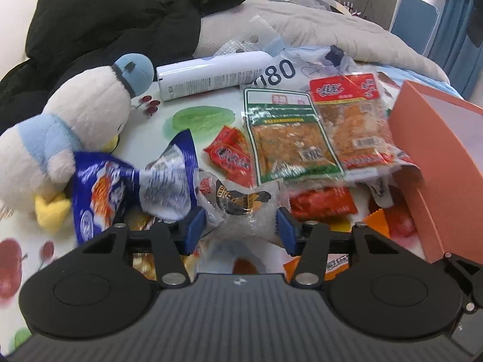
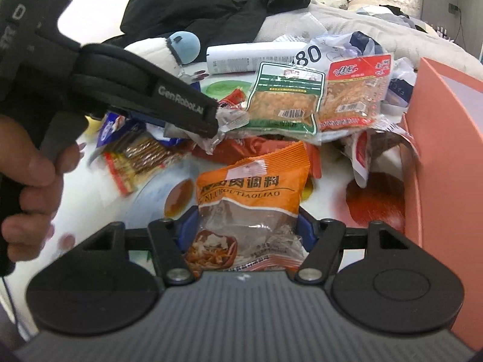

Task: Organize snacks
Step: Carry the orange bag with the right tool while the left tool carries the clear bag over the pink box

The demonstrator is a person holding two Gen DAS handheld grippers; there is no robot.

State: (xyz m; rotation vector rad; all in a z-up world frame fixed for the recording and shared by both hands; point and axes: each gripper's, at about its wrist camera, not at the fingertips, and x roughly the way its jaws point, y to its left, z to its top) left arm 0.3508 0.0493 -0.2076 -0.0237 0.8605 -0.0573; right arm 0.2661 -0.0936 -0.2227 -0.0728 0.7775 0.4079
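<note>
My left gripper (image 1: 240, 226) is shut on a clear snack packet with a black label (image 1: 241, 208), held above the pile; it also shows in the right wrist view (image 2: 211, 120) with the crumpled packet (image 2: 225, 123) at its tip. My right gripper (image 2: 246, 229) is shut on an orange seasoning packet (image 2: 253, 190). A green-edged packet (image 1: 289, 138) and a red-topped packet (image 1: 353, 120) lie side by side beyond. A blue packet (image 1: 120, 193) and small red packets (image 1: 232, 157) lie on the left. An orange box (image 1: 437, 163) stands open at the right.
A plush duck (image 1: 69, 129) lies at the left. A white spray can (image 1: 211, 75) lies behind the snacks beside a "080" plastic bag (image 1: 280, 71). A black jacket (image 1: 120, 15) and grey quilt (image 1: 347, 30) fill the back. The fruit-print cloth (image 1: 196, 120) covers the surface.
</note>
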